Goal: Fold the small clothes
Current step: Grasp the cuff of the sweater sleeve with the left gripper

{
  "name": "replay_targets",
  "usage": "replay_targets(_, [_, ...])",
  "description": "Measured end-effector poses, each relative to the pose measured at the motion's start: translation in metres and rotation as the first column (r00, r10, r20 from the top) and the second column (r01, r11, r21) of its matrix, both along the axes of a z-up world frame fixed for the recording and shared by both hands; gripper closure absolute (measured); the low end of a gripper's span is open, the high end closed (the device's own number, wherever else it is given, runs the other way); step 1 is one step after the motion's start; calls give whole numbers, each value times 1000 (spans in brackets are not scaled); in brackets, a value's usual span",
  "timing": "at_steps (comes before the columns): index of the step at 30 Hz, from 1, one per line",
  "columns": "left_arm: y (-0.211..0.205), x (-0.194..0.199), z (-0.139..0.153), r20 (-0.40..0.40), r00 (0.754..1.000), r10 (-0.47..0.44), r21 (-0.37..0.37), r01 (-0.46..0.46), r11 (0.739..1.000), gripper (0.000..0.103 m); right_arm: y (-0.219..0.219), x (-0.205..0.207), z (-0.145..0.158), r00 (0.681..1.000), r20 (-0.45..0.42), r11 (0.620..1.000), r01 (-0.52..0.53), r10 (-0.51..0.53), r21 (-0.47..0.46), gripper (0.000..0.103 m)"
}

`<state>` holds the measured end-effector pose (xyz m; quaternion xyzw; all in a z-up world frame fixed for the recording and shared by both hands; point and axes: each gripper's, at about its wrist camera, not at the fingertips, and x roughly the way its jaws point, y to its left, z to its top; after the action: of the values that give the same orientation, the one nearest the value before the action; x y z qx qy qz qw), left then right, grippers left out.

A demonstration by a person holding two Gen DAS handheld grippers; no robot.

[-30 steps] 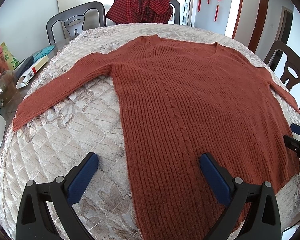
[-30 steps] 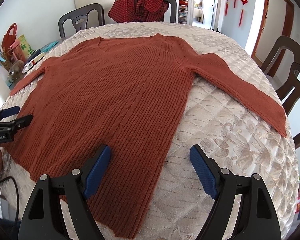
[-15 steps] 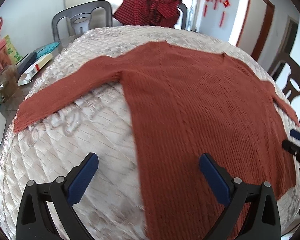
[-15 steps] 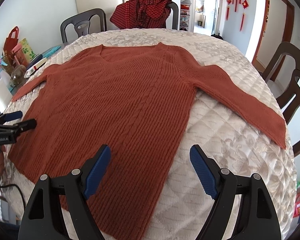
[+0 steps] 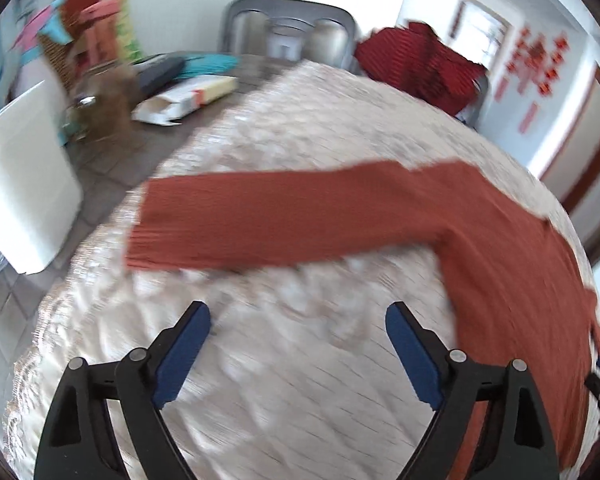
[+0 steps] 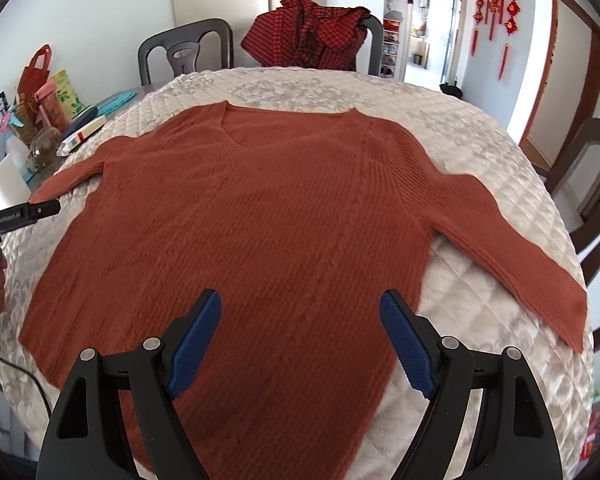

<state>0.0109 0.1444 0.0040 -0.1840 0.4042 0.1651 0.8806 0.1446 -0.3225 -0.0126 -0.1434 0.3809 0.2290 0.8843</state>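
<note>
One sweater [image 6: 260, 220] spread flat on my quilted desk [image 6: 480, 300], two sleeves out sideways, my left fingers [image 5: 298, 344] closing over bare quilt with nothing between, my right fingers [image 6: 300, 336] spread apart above the hem, empty, three chairs partly cut off, left view blurred

A rust-red knitted sweater [image 6: 268, 216] lies flat on the quilted tablecloth [image 6: 480, 312], sleeves spread toward the table's side edges. The right gripper [image 6: 300, 344] hovers over its hem, jaws wide with nothing between. The left gripper [image 6: 24, 216] reaches in at the left edge.
</note>
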Motion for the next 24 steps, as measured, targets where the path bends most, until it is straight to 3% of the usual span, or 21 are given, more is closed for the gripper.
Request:
replay_targets(6, [28,5,-1,47,995,92,-54,-89,995,21,9,8,4,1000,13,1000,-10,10,0,21])
replay_targets(9, [35,9,-1,59,988,145,-42,-142,989,30,10,10,4,1000,9,1000,-9,9,10,21])
replay_targets(13, [43,11,0,57,977,205,-11,-205,979,61,8,12,1,1000,-5,1000,0,0,14,21])
replay_targets(15, [51,11,0,66,972,226,-31,-224,974,78,4,13,0,1000,-15,1000,8,-8,20,21])
replay_targets(16, [55,13,0,70,971,227,-49,-224,973,87,3,14,0,1000,-17,1000,12,-11,23,21])
replay_targets(17, [57,14,1,77,972,224,-60,-220,974,89,2,14,-1,1000,-21,1000,17,-16,26,21])
replay_targets(21, [47,22,21,153,975,164,-45,-159,986,91,-4,16,-3,999,-35,999,32,-31,42,21])
replay_targets(24, [26,37,45,232,971,58,-53,-47,998,91,-8,16,-4,998,-46,997,44,-41,58,21])
